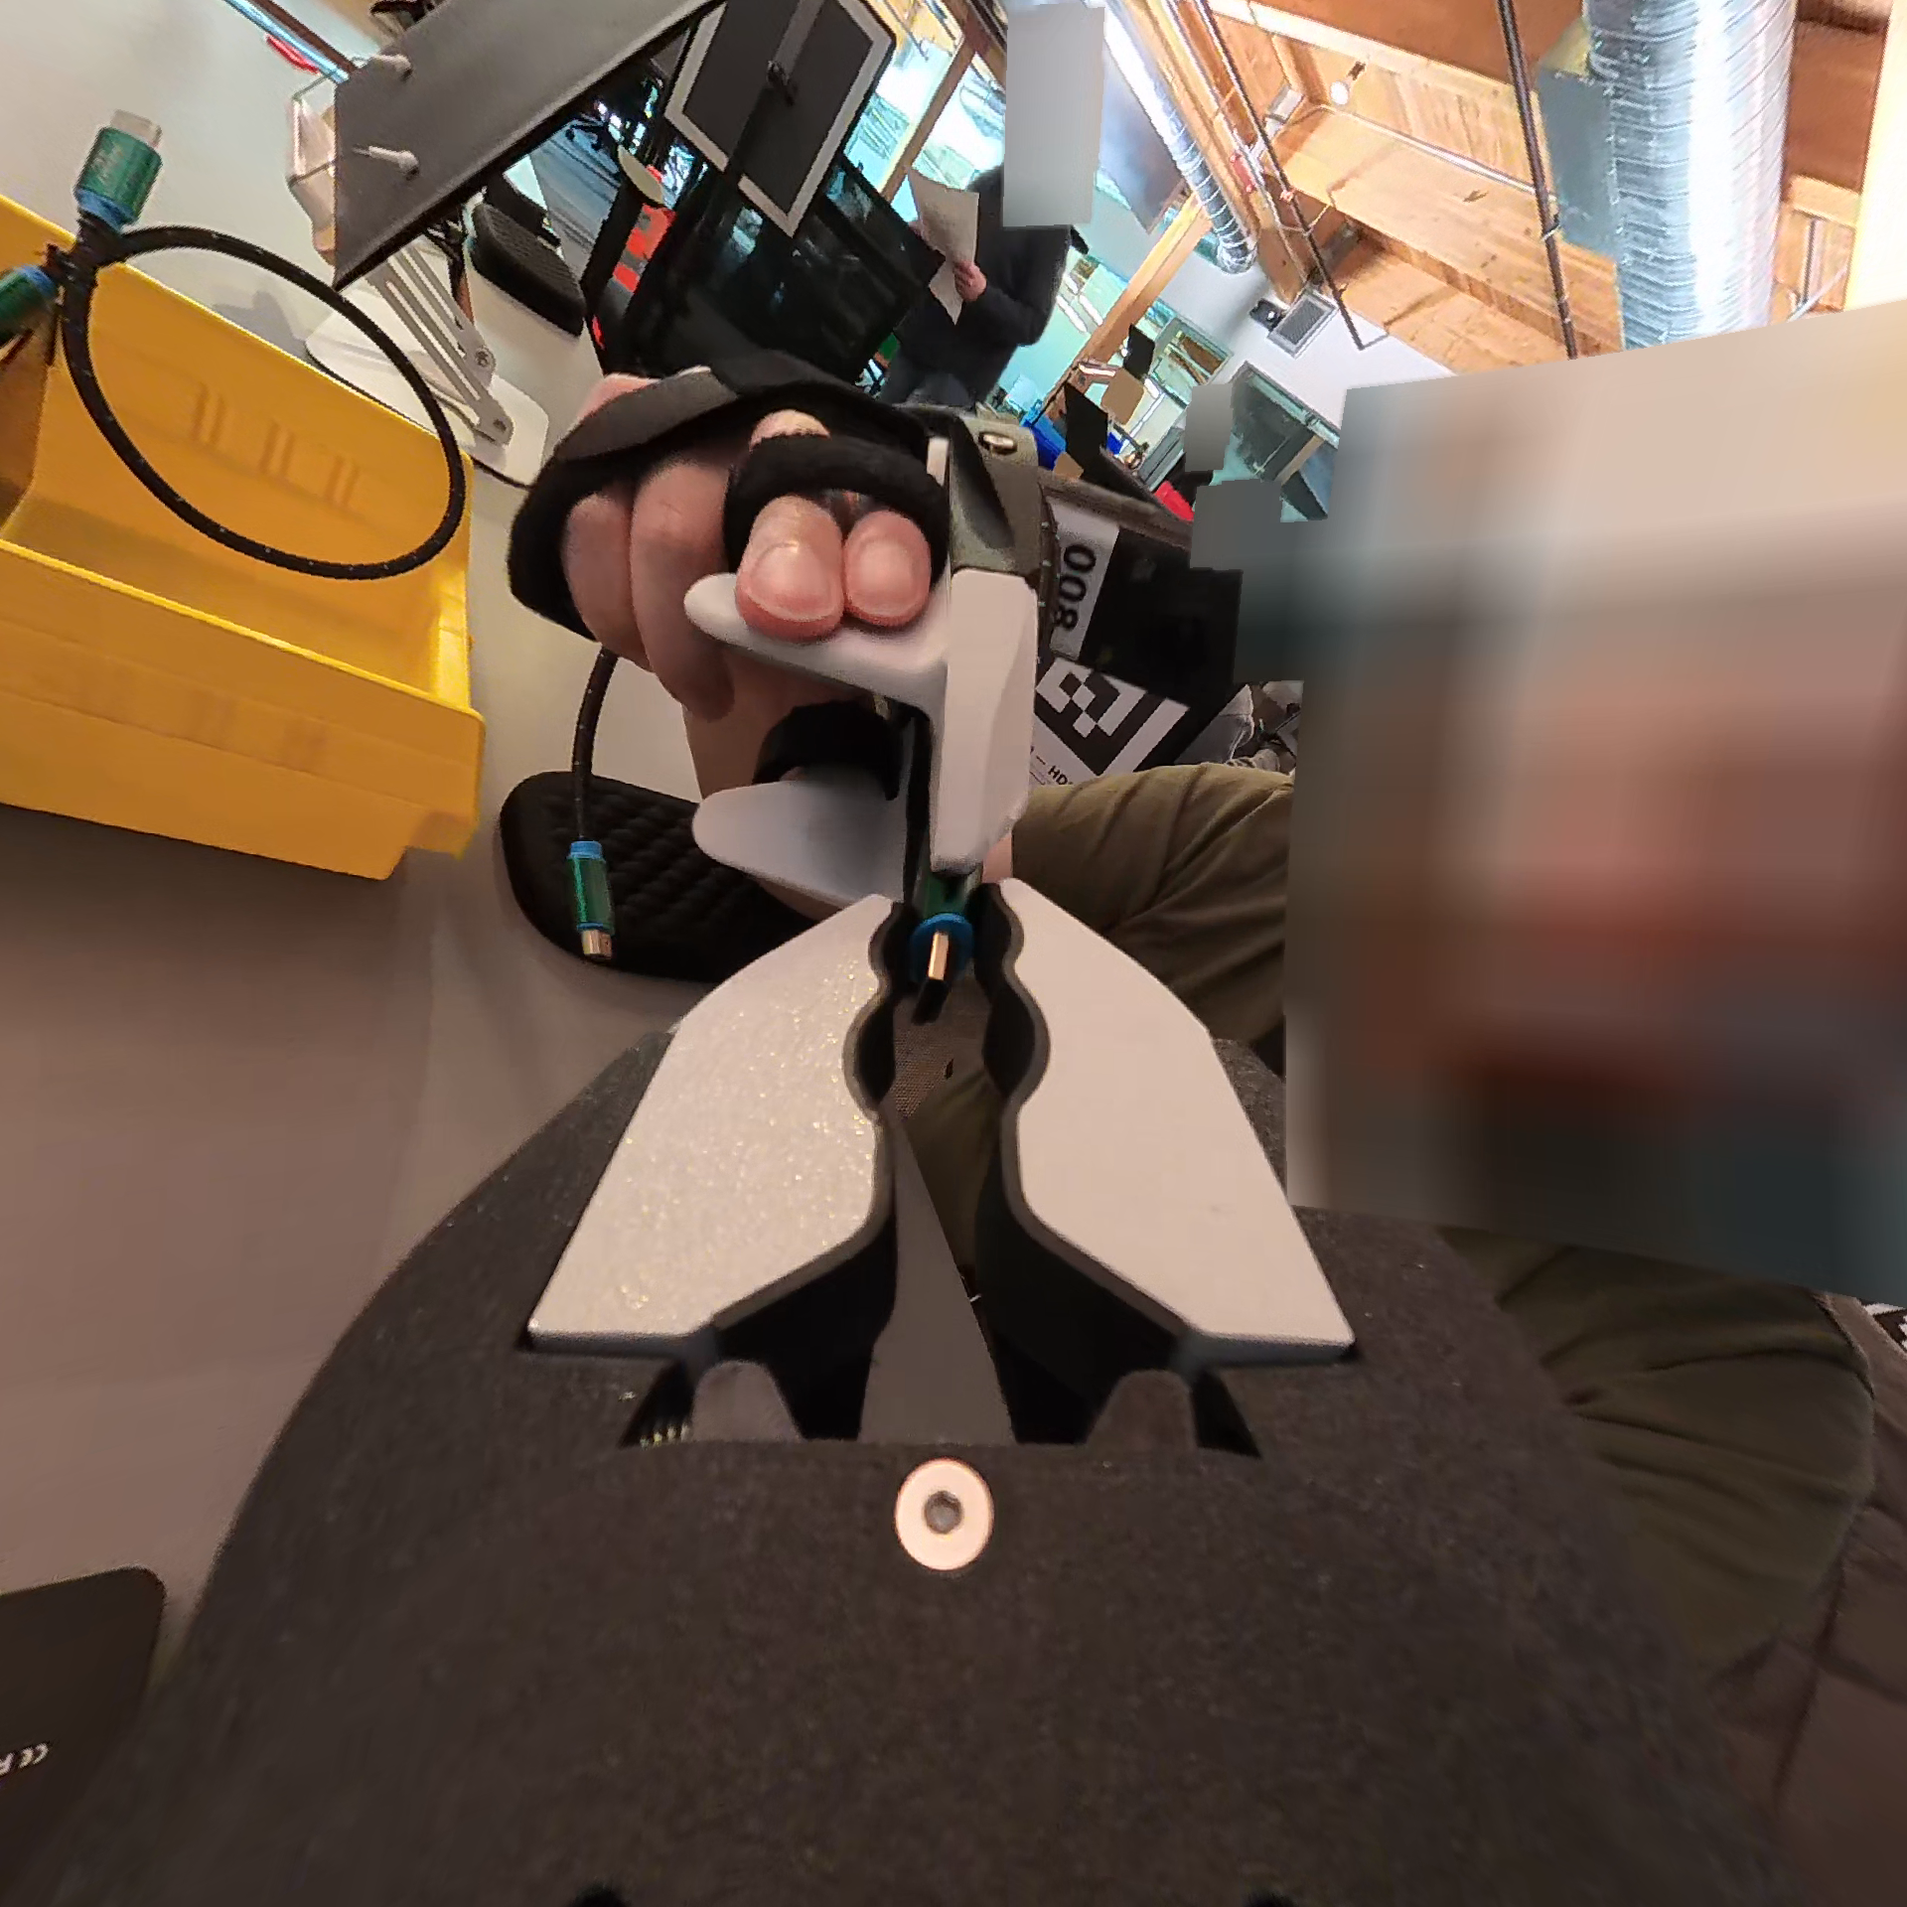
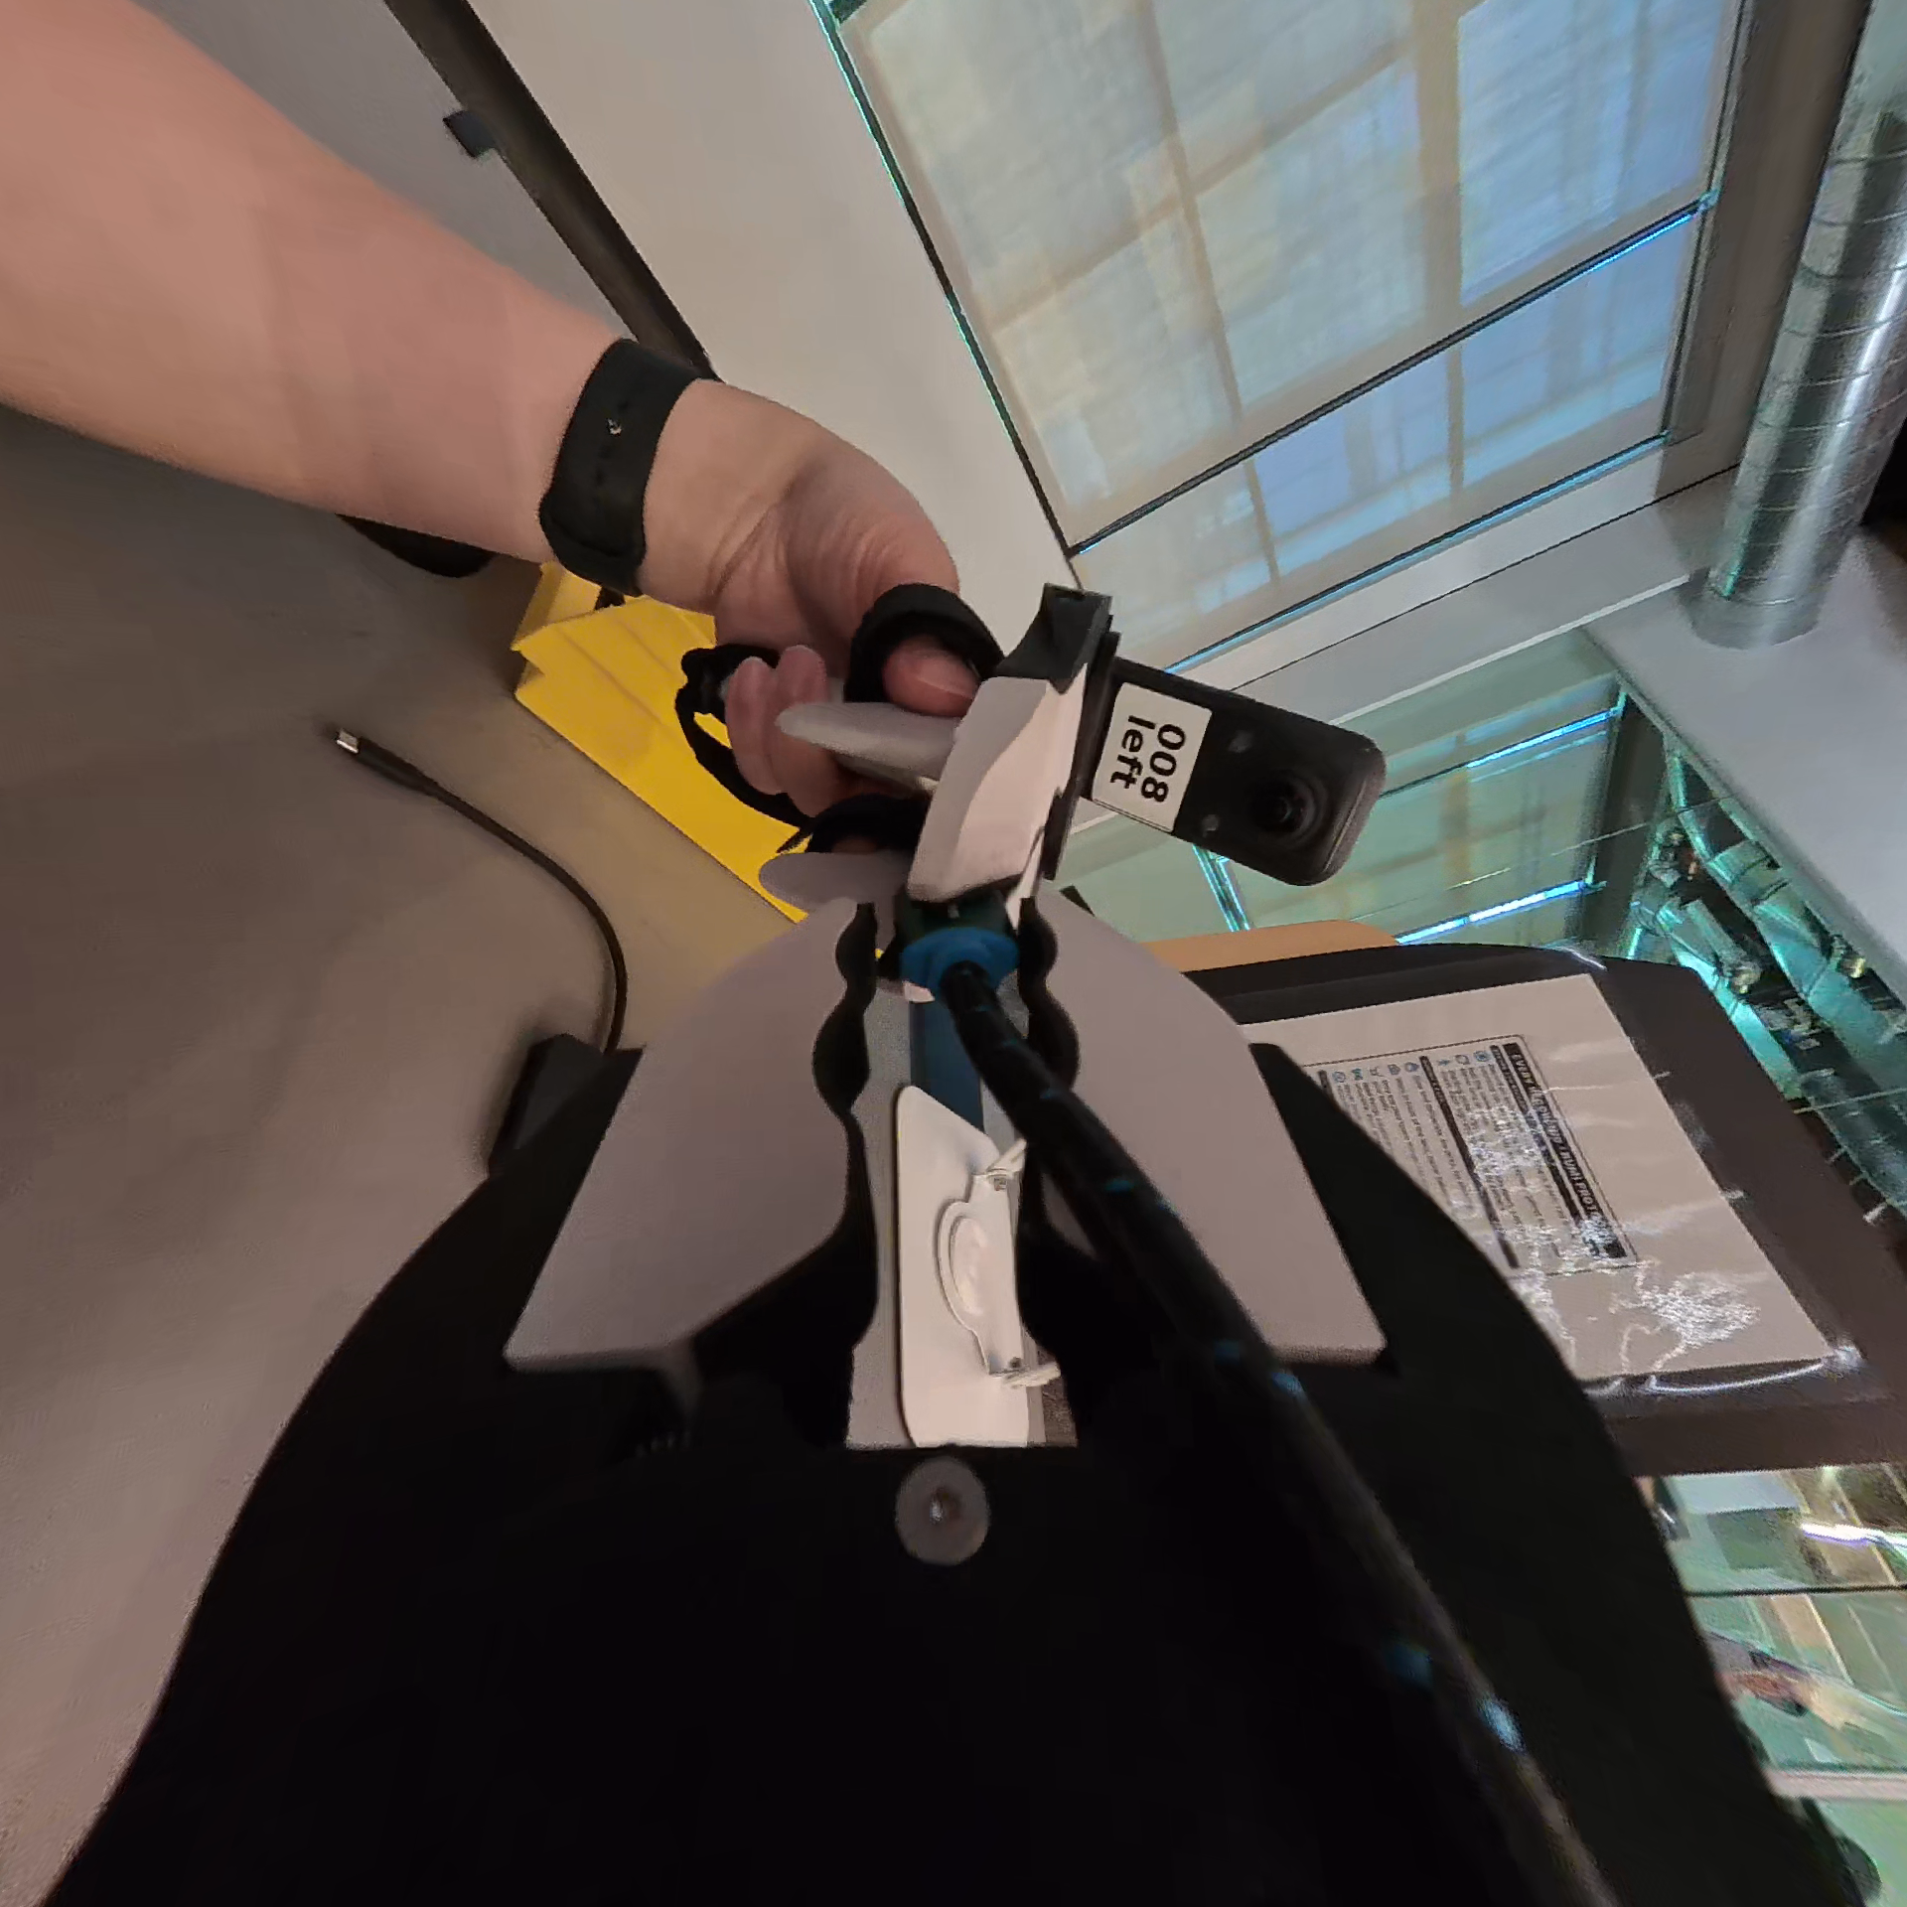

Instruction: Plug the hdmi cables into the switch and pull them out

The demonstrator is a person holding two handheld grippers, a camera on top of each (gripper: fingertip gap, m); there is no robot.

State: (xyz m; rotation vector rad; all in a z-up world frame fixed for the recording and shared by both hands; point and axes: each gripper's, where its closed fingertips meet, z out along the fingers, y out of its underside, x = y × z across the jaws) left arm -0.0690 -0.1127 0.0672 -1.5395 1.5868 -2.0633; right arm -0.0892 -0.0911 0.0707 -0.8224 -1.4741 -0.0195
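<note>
1. Step in hand, as I judge it: a mid-air regrasp of one hdmi connector ahead of plugging. You hold it above the desk, between the two tools, which meet tip to tip.
2. The right tool looks clamped on the connector's blue collar. The braided cable trails back over that tool toward its camera.
3. The left tool has its fingers drawn narrow around the metal plug end, which points at its camera. A thin gap seems to show on each side. I cannot tell whether it presses on the plug or only brackets it.
4. The switch is not clearly in view. A black box lies on the desk at the lower left edge of the left wrist view and may be it, but too little shows to be sure.
5. Another green plug dangles below your right hand. More cable sits coiled in the yellow bin.
6. The next move calls for one tool alone to own the connector, gripping the body with the plug clear. Settle that grip before the other lets go, or the connector may twist or drop. Then bring the plug down square to a port.
</note>
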